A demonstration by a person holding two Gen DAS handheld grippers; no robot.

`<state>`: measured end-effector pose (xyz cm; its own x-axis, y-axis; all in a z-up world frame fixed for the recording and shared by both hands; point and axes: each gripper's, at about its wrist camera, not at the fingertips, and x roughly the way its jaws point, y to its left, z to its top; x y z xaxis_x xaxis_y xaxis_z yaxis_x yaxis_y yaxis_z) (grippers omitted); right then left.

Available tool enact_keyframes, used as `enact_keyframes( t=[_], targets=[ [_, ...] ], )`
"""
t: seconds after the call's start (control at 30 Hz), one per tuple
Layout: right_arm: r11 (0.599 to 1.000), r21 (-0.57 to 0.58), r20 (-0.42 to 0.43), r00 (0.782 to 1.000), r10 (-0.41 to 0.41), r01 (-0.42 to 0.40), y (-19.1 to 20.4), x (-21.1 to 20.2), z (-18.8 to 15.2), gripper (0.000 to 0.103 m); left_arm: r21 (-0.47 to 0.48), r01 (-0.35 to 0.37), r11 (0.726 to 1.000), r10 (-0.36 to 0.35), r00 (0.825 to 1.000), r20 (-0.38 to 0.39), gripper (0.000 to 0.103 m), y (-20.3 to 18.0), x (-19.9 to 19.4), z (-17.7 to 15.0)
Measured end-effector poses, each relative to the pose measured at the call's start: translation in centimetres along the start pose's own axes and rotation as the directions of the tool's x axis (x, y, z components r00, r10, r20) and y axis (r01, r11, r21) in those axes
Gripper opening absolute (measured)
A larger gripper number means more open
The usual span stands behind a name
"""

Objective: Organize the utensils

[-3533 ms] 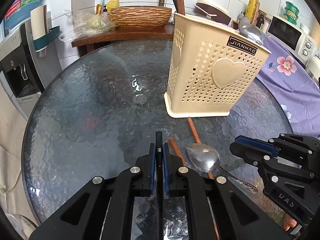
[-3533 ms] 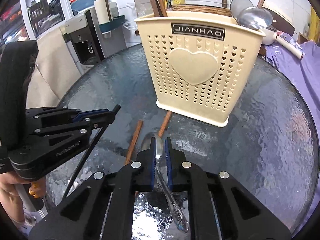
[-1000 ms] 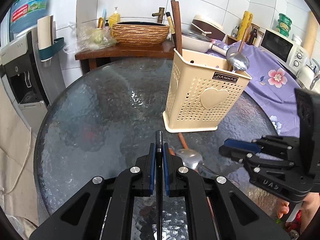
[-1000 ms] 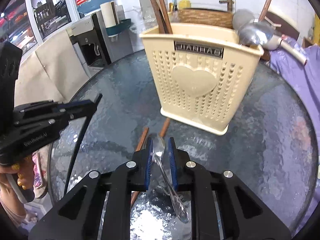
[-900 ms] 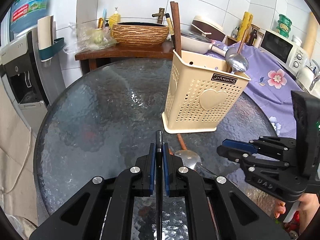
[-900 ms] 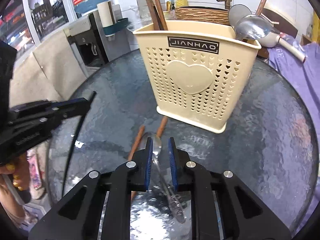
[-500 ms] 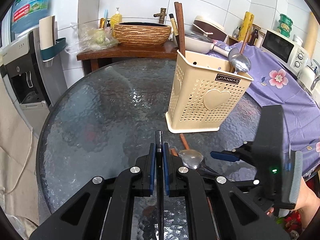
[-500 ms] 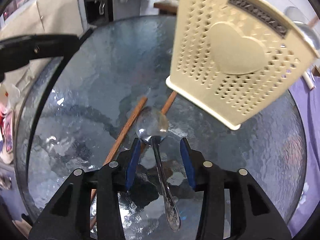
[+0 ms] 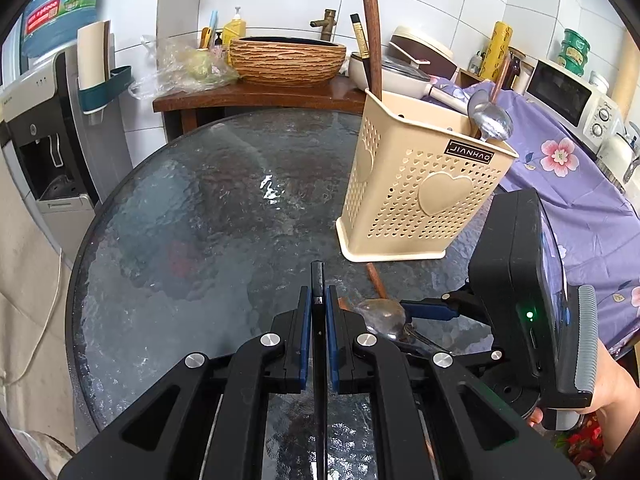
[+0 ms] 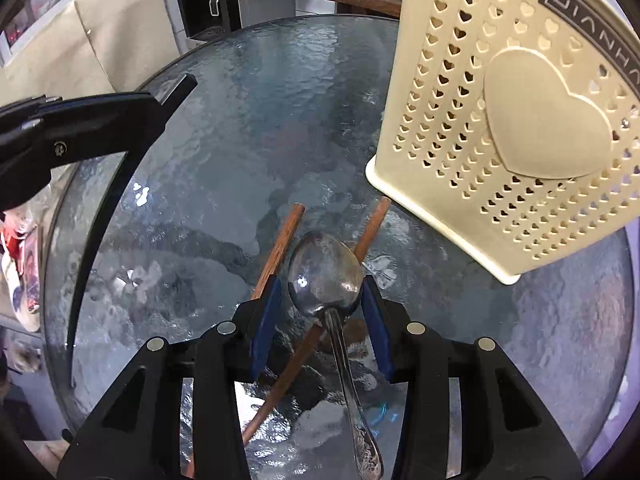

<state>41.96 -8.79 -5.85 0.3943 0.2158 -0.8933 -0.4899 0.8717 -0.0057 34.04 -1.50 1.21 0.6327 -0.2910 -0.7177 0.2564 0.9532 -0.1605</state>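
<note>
**Spoon on the glass, gripper straddling it**

The silver metal spoon [image 10: 324,276] lay on the round textured glass table [image 10: 248,128], its bowl across two brown wooden chopsticks [image 10: 280,248], just near of the cream perforated plastic utensil holder [image 10: 520,128]. The right gripper [image 10: 320,320] stood part-open, blue pads either side of the bowl, not pressing it. To the left, the left gripper [image 9: 316,320] was clamped on a thin black stick [image 9: 317,276].
</note>
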Motion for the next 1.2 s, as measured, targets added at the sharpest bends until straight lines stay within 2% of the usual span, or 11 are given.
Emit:
enact_keyframes(
  t=[0.23, 0.33, 0.6, 0.87, 1.2],
  targets=[
    [1.000, -0.004, -0.003, 1.000, -0.004, 0.004, 0.6, 0.2, 0.5, 0.042, 0.007, 0.000, 1.000, 0.000, 1.000, 0.002, 0.007, -0.2, -0.1, 0.2],
    [1.000, -0.004, 0.006, 1.000, -0.004, 0.004, 0.6, -0.1, 0.2, 0.037, 0.011, -0.001, 1.000, 0.001, 1.000, -0.001, 0.007, -0.4, 0.0, 0.1],
    [0.999, -0.007, 0.045, 0.998, -0.046, 0.046, 0.7, -0.6, -0.2, 0.037, 0.013, 0.001, 1.000, -0.001, 1.000, -0.006, 0.007, -0.6, 0.2, 0.0],
    [0.996, 0.083, 0.146, 0.989, 0.005, -0.017, -1.1, -3.8, -1.1, 0.037, 0.009, 0.004, 1.000, -0.005, 1.000, 0.011, 0.007, -0.6, -0.5, 0.3],
    [0.982, 0.168, 0.290, 0.956, 0.039, -0.091, -3.2, -9.2, -3.3, 0.037, 0.022, 0.025, 0.999, -0.026, 0.998, 0.057, 0.007, -1.4, -2.8, 0.8]
  ],
)
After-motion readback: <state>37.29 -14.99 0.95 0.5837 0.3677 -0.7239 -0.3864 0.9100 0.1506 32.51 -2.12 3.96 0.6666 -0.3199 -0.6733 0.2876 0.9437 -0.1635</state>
